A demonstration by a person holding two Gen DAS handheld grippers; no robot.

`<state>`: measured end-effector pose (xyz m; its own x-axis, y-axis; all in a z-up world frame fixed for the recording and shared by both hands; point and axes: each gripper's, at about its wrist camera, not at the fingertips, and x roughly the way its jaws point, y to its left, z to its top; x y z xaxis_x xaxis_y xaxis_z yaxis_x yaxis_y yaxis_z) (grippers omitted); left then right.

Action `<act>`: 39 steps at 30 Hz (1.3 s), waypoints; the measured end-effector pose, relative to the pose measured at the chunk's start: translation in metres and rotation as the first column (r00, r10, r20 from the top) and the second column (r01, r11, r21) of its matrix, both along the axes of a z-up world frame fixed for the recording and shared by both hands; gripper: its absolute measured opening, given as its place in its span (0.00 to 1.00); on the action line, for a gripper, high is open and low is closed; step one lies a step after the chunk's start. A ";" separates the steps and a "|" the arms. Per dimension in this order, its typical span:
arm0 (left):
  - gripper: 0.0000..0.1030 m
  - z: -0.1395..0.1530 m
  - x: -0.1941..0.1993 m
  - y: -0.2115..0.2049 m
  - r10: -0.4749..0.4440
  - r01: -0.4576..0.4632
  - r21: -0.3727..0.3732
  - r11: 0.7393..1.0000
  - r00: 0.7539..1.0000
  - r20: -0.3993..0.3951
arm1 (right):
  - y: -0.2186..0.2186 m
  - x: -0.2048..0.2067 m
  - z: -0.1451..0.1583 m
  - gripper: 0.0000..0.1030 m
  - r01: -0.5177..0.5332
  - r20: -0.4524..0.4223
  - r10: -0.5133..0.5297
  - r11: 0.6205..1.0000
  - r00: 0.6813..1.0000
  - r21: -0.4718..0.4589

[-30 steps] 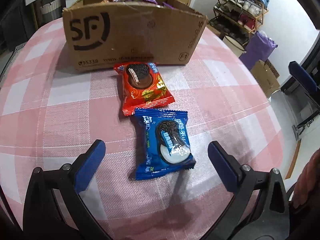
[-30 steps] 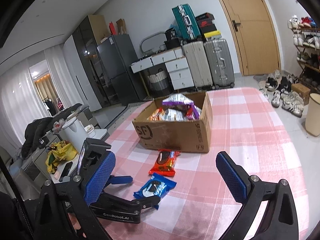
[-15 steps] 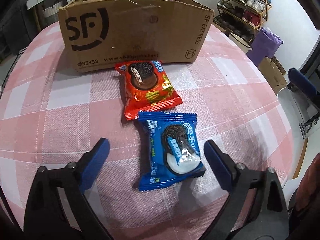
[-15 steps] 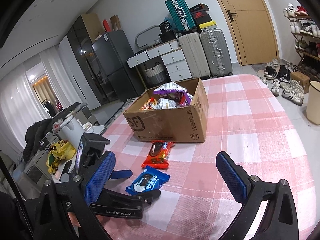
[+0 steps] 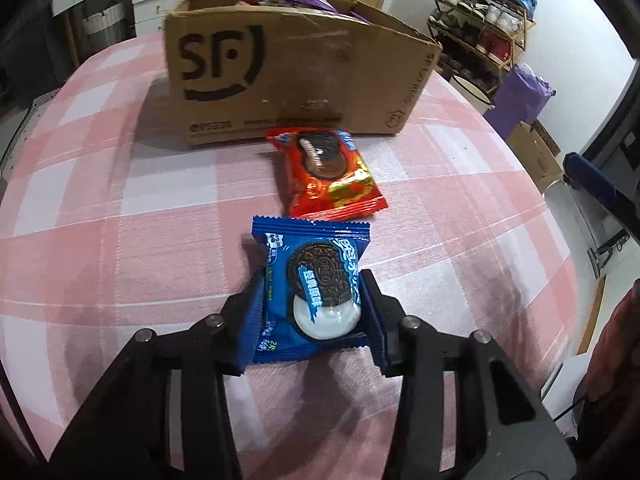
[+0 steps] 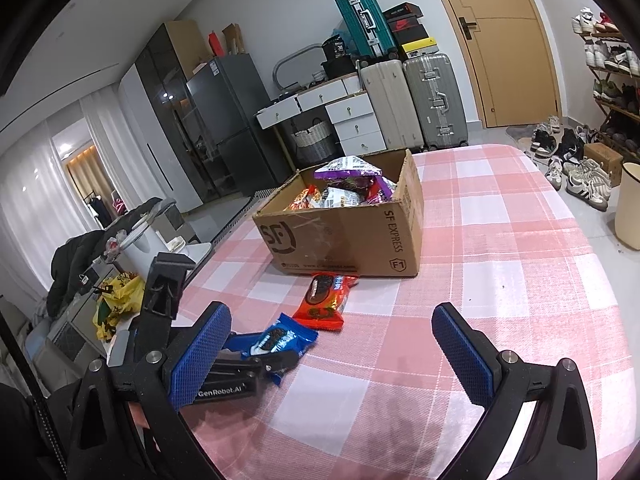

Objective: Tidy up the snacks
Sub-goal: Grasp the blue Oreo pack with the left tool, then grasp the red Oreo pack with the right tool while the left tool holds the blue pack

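Observation:
My left gripper is shut on a blue Oreo packet, its fingers pinching both sides near the table. The same packet and the left gripper show in the right wrist view. A red Oreo packet lies just beyond it, in front of the brown SF cardboard box, also seen in the right wrist view as the red packet and the box holding several snack bags. My right gripper is open and empty above the near table.
The pink and white checked tablecloth covers the table. A shoe rack and purple bag stand beyond the right edge. Suitcases, drawers and a fridge line the far wall. A yellow bag lies off the left edge.
My left gripper has moved forward around the blue Oreo packet and closed on it. The right gripper stays open and has hardly moved.

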<state>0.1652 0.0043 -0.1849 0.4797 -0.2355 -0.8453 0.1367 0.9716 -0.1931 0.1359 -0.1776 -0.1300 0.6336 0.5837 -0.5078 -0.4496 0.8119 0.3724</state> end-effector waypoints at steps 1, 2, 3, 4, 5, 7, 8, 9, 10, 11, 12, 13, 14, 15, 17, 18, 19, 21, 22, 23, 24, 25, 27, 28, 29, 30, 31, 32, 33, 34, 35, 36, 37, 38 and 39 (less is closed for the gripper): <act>0.40 0.001 -0.001 0.002 0.005 -0.005 0.005 1.000 1.000 0.005 | 0.001 0.000 0.000 0.99 0.000 -0.001 0.000 1.000 1.000 -0.002; 0.40 0.002 -0.002 0.004 0.009 -0.009 0.009 1.000 1.000 0.008 | 0.002 0.000 0.000 0.99 -0.001 -0.003 0.001 1.000 1.000 -0.002; 0.40 0.003 -0.003 0.006 0.014 -0.014 0.008 1.000 1.000 0.013 | 0.003 0.000 0.000 0.99 -0.001 -0.004 0.001 1.000 1.000 -0.004; 0.40 0.006 -0.007 0.009 0.016 -0.016 0.005 1.000 1.000 0.017 | 0.005 0.000 -0.001 0.99 -0.001 -0.006 0.001 1.000 1.000 -0.007; 0.40 0.008 -0.008 0.012 0.021 -0.021 -0.001 1.000 1.000 0.022 | 0.006 -0.001 -0.001 0.99 -0.002 -0.007 0.002 1.000 1.000 -0.010; 0.40 0.013 -0.013 0.020 0.032 -0.032 -0.003 0.999 0.999 0.031 | 0.009 -0.001 -0.001 0.99 -0.005 -0.008 0.005 1.000 1.000 -0.015; 0.40 0.015 -0.015 0.025 0.038 -0.038 -0.006 0.999 0.999 0.033 | 0.010 -0.001 -0.002 0.99 -0.007 -0.010 0.007 1.000 1.000 -0.019; 0.40 0.016 -0.017 0.029 0.045 -0.045 -0.013 0.999 0.998 0.034 | 0.012 0.000 -0.002 0.99 -0.009 -0.013 0.009 1.000 1.000 -0.023; 0.40 0.016 -0.018 0.032 0.049 -0.048 -0.016 0.999 0.998 0.036 | 0.014 0.001 -0.004 0.99 -0.010 -0.018 0.010 1.000 1.000 -0.029; 0.40 0.017 -0.020 0.036 0.057 -0.056 -0.018 0.998 0.998 0.038 | 0.016 0.001 -0.005 0.99 -0.013 -0.022 0.012 0.999 1.000 -0.032; 0.40 0.016 -0.022 0.040 0.064 -0.063 -0.020 0.998 0.997 0.039 | 0.017 0.001 -0.006 0.99 -0.015 -0.026 0.014 0.999 1.000 -0.034; 0.40 0.016 -0.024 0.043 0.069 -0.068 -0.024 0.997 0.997 0.039 | 0.020 0.003 -0.008 0.99 -0.017 -0.032 0.016 0.999 0.999 -0.040; 0.40 0.016 -0.025 0.047 0.075 -0.074 -0.026 0.997 0.996 0.041 | 0.021 0.004 -0.009 0.99 -0.019 -0.036 0.018 0.999 0.999 -0.043; 0.40 0.017 -0.026 0.050 0.081 -0.079 -0.026 0.997 0.996 0.045 | 0.024 0.006 -0.012 0.99 -0.023 -0.043 0.021 0.999 0.999 -0.046; 0.40 0.016 -0.028 0.056 0.093 -0.091 -0.033 0.995 0.995 0.048 | 0.028 0.011 -0.018 0.99 -0.032 -0.057 0.029 0.998 0.998 -0.052; 0.40 0.016 -0.029 0.059 0.099 -0.097 -0.037 0.995 0.994 0.048 | 0.031 0.013 -0.021 0.99 -0.037 -0.065 0.033 0.998 0.997 -0.058; 0.40 0.016 -0.029 0.063 0.103 -0.101 -0.042 0.994 0.994 0.048 | 0.034 0.016 -0.024 0.99 -0.040 -0.073 0.035 0.997 0.997 -0.066; 0.40 0.016 -0.030 0.069 0.109 -0.107 -0.044 0.993 0.993 0.050 | 0.041 0.024 -0.032 0.99 -0.040 -0.093 0.033 0.996 0.995 -0.077; 0.40 0.017 -0.031 0.072 0.114 -0.111 -0.044 0.993 0.992 0.053 | 0.043 0.027 -0.035 0.99 -0.042 -0.099 0.034 0.996 0.994 -0.073; 0.40 0.018 -0.032 0.076 0.120 -0.118 -0.046 0.992 0.991 0.056 | 0.046 0.032 -0.038 0.99 -0.044 -0.109 0.035 0.996 0.993 -0.073; 0.40 0.018 -0.032 0.078 0.125 -0.122 -0.048 0.991 0.990 0.058 | 0.050 0.035 -0.041 0.99 -0.045 -0.117 0.036 0.996 0.993 -0.077; 0.40 0.019 -0.032 0.081 0.130 -0.128 -0.051 0.991 0.990 0.060 | 0.054 0.040 -0.043 0.99 -0.049 -0.123 0.039 0.995 0.992 -0.083; 0.40 0.019 -0.033 0.087 0.146 -0.142 -0.059 0.988 0.988 0.059 | 0.061 0.047 -0.048 0.99 -0.057 -0.132 0.044 0.994 0.990 -0.093; 0.40 0.019 -0.034 0.091 0.147 -0.143 -0.063 0.988 0.988 0.056 | 0.065 0.052 -0.050 0.99 -0.063 -0.139 0.049 0.993 0.989 -0.097; 0.40 0.019 -0.035 0.093 0.148 -0.145 -0.064 0.987 0.987 0.058 | 0.068 0.055 -0.053 0.99 -0.068 -0.143 0.053 0.993 0.988 -0.100; 0.40 0.019 -0.036 0.094 0.151 -0.147 -0.063 0.987 0.987 0.061 | 0.072 0.059 -0.056 0.99 -0.073 -0.149 0.057 0.992 0.987 -0.106; 0.40 0.019 -0.037 0.095 0.154 -0.150 -0.062 0.987 0.986 0.062 | 0.077 0.063 -0.059 0.99 -0.080 -0.157 0.062 0.990 0.986 -0.114; 0.40 0.019 -0.038 0.097 0.155 -0.152 -0.061 0.987 0.986 0.062 | 0.081 0.067 -0.062 0.99 -0.085 -0.164 0.065 0.989 0.984 -0.119; 0.40 0.019 -0.038 0.099 0.158 -0.154 -0.061 0.986 0.986 0.062 | 0.086 0.072 -0.066 0.99 -0.092 -0.175 0.070 0.988 0.982 -0.124; 0.40 0.019 -0.039 0.101 0.161 -0.157 -0.062 0.986 0.985 0.062 | 0.090 0.077 -0.069 0.99 -0.094 -0.182 0.069 0.987 0.981 -0.131; 0.40 0.019 -0.039 0.102 0.163 -0.159 -0.064 0.985 0.985 0.062 | 0.093 0.080 -0.071 0.99 -0.089 -0.184 0.063 0.987 0.981 -0.133; 0.40 0.019 -0.039 0.104 0.165 -0.161 -0.068 0.985 0.984 0.062 | 0.095 0.084 -0.072 0.99 -0.087 -0.186 0.062 0.988 0.981 -0.131; 0.40 0.018 -0.039 0.106 0.169 -0.165 -0.070 0.984 0.984 0.060 | 0.097 0.087 -0.074 0.99 -0.088 -0.192 0.062 0.987 0.979 -0.131; 0.40 0.018 -0.039 0.108 0.173 -0.168 -0.072 0.983 0.983 0.058 | 0.101 0.091 -0.076 0.99 -0.088 -0.199 0.059 0.987 0.978 -0.137; 0.40 0.017 -0.039 0.109 0.175 -0.171 -0.074 0.983 0.983 0.056 | 0.105 0.095 -0.078 0.99 -0.087 -0.204 0.056 0.986 0.977 -0.144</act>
